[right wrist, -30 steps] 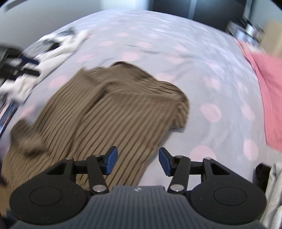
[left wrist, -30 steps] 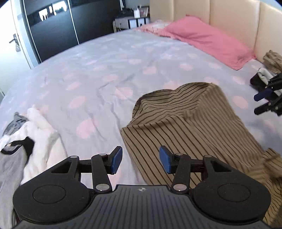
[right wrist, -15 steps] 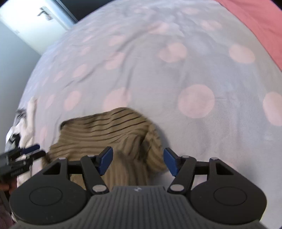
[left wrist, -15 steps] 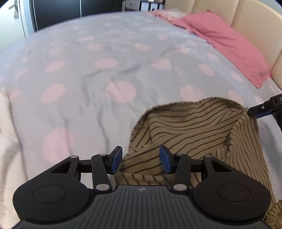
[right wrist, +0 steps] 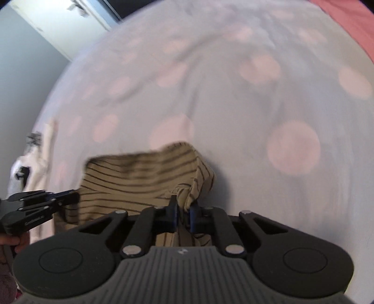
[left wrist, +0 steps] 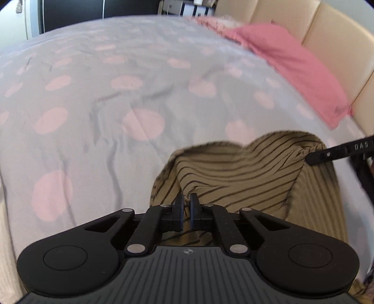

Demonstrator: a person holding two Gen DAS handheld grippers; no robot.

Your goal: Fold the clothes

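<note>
The bed (left wrist: 116,93) fills the view, pink pillow (left wrist: 296,67) out at two o'clock. On the near part lies the striped shirt (left wrist: 245,173), its edge stretched side to side between the tongs, body trailing toward six. Left gripper (left wrist: 186,203) is pinched on one corner, right gripper (right wrist: 183,210) nipped on the other. Best now, I'd say: keep both corners level and taut, then lay it flat.

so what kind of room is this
Most likely a bedroom: a bed with a polka-dot cover, a pink pillow against a padded headboard, and a dark wardrobe behind.
</note>
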